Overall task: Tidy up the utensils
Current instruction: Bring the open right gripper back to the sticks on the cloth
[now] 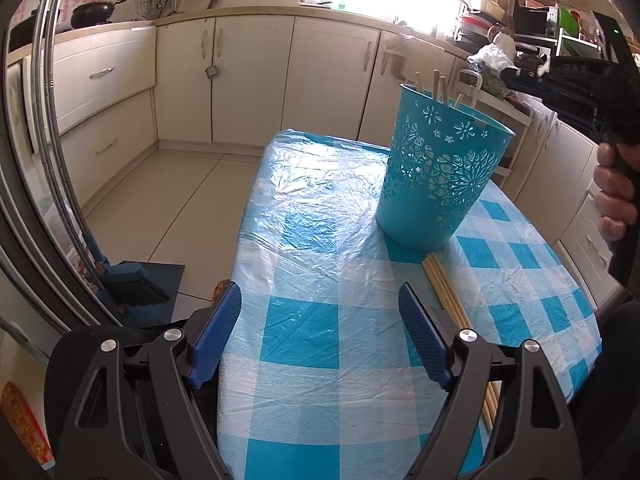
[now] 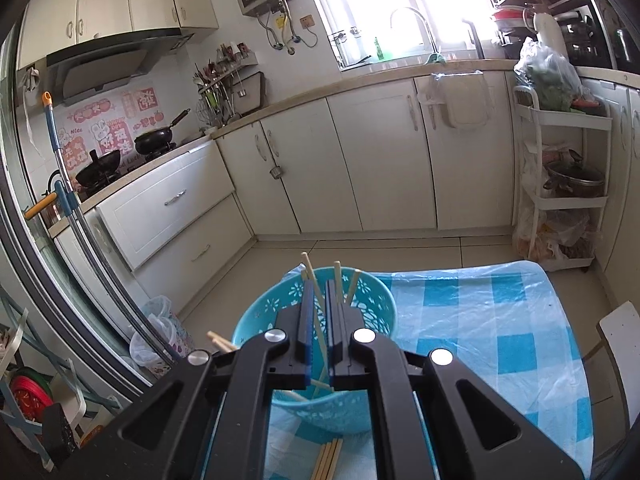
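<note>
Pinching one chopstick (image 2: 319, 330) over the basket (image 2: 280, 312) that is already holding several, the right gripper (image 2: 318, 320) is working while the left gripper (image 1: 320, 336) is waiting open, with more chopsticks (image 1: 444, 284) lying on the near table (image 1: 320, 216).

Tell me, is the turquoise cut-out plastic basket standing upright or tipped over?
Upright. The turquoise cut-out plastic basket stands on its base on the checked table cover, its rim up, with wooden chopsticks sticking out the top.

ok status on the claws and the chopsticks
Left claw open, empty. Right claw shut on one chopstick over the blue basket. Loose chopsticks on table beside basket; nothing in the way.
</note>
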